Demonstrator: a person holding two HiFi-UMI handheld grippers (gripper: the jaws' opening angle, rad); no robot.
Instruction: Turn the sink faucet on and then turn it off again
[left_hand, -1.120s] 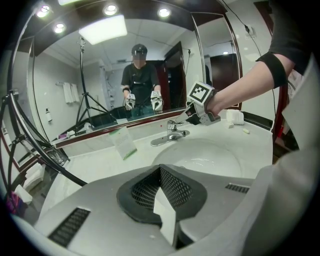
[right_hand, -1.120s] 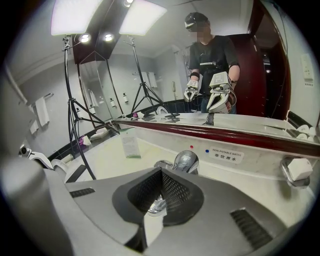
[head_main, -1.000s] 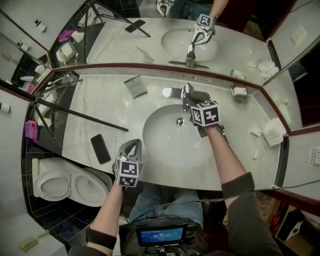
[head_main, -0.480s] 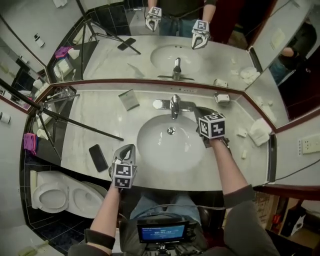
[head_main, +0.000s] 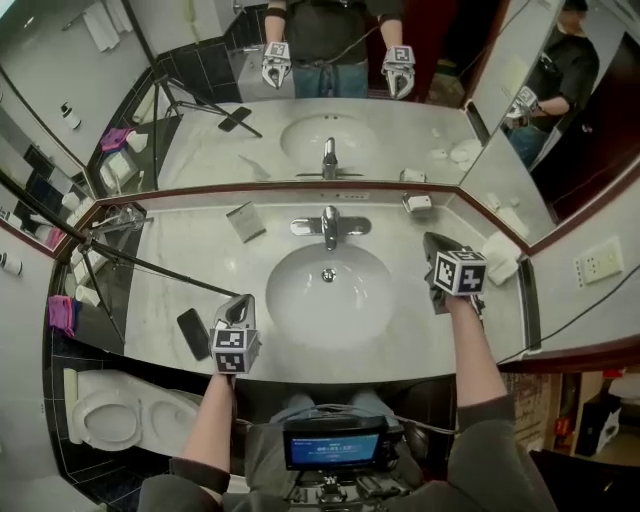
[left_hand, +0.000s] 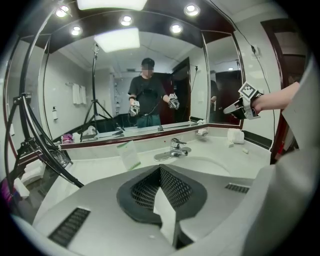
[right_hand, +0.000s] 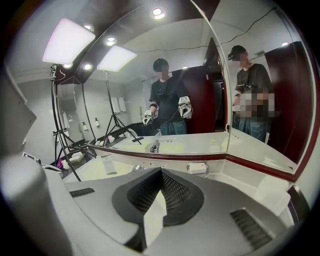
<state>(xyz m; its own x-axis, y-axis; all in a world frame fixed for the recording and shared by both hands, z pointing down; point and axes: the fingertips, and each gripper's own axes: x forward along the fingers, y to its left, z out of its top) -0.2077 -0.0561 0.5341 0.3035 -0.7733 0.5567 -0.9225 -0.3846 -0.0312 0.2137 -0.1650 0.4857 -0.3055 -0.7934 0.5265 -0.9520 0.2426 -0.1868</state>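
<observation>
The chrome faucet stands at the back rim of the white oval sink, its lever pointing forward; I make out no stream of water under it. My right gripper hovers over the counter to the right of the sink, well away from the faucet, shut and holding nothing. At the sink's front left my left gripper is also shut and holds nothing. The left gripper view looks over the closed jaws to the faucet farther off. The right gripper view has the shut jaws aimed at the mirror wall.
A black phone lies on the marble counter left of the sink. A card stands behind it. A soap dish and folded towel are to the right. A tripod leg crosses the left counter. A toilet is lower left.
My right gripper has drawn back from the faucet and swung right, over the counter beside the sink. The left gripper has risen a little. The head view has shifted.
</observation>
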